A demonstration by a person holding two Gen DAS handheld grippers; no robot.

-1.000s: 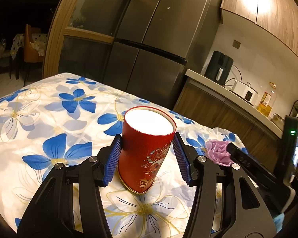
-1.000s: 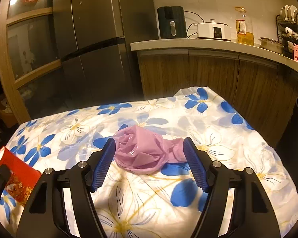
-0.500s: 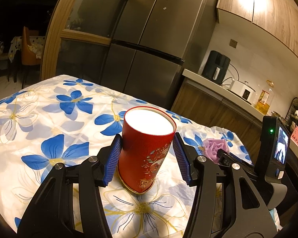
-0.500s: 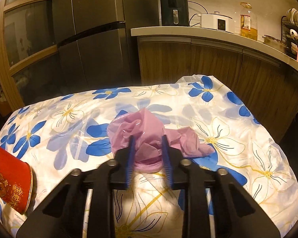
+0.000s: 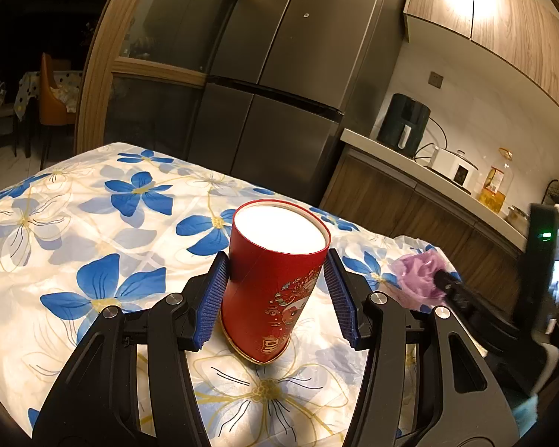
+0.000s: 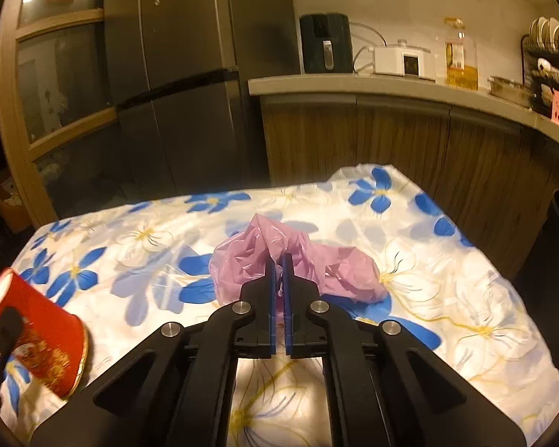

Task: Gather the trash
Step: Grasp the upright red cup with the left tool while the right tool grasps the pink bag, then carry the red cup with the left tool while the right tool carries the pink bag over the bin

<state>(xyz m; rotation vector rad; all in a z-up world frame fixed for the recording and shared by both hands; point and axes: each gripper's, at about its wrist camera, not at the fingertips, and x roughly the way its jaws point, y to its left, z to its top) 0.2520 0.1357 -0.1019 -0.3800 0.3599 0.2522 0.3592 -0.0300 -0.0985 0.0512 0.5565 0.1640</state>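
Note:
A red paper cup (image 5: 275,279) with a white inside stands between the fingers of my left gripper (image 5: 277,290), whose blue pads sit close on both sides of it. It also shows in the right wrist view (image 6: 37,331) at the far left. A crumpled purple plastic bag (image 6: 257,257) lies on the flowered tablecloth (image 6: 447,279). My right gripper (image 6: 278,272) is shut on the bag's near fold. The bag shows in the left wrist view (image 5: 415,277) at the right, with the right gripper's tip on it.
A steel fridge (image 5: 279,74) and a wooden counter (image 6: 391,89) with an air fryer, a rice cooker and an oil bottle stand behind the table. A dark bin (image 6: 555,246) stands off the table's right edge. Chairs (image 5: 52,100) stand far left.
My right gripper has closed from wide open onto the purple bag and bunched it up. My left gripper still brackets the red cup and has hardly moved.

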